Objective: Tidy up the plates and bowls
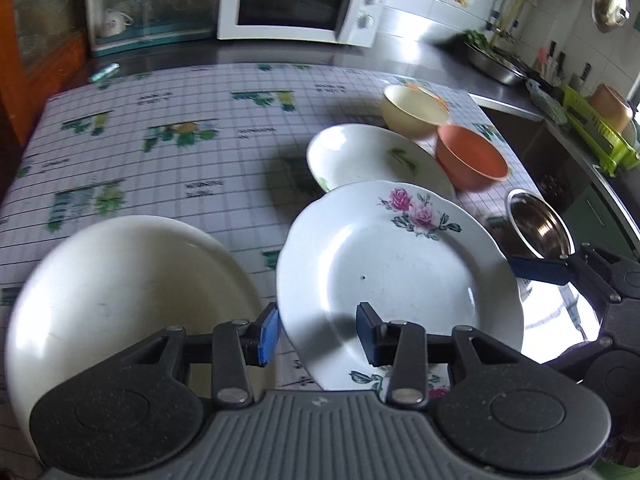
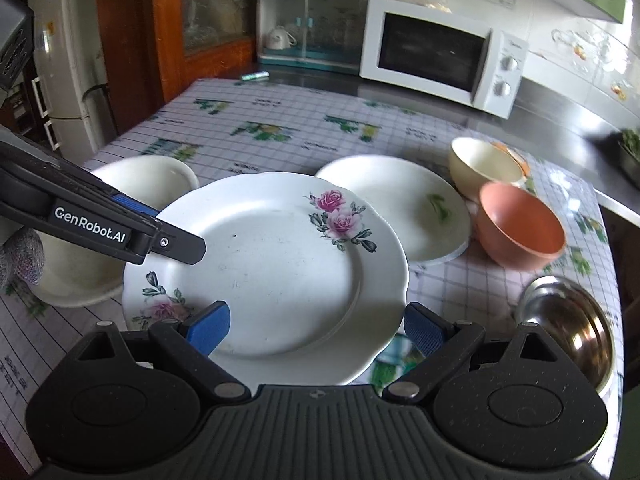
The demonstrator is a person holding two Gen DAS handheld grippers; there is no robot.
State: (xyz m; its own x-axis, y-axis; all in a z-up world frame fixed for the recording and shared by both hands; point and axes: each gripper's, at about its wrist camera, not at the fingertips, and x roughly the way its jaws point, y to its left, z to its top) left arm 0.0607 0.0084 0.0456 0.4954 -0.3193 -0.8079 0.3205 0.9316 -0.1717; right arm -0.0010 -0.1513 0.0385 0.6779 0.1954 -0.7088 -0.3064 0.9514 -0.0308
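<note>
2 hand-held grippers tilt down: left hand-held gripper (image 1: pixel 316 334), right hand-held gripper (image 2: pixel 316 328), over rose plate (image 2: pixel 280 264).

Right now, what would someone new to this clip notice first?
The rose-patterned plate fills the middle of the checked tablecloth, with the left claw and the right claw both open over its near rim. A salmon-pink bowl and a cream bowl sit at the right, by a plain white plate. A steel bowl glints at the near right edge.
</note>
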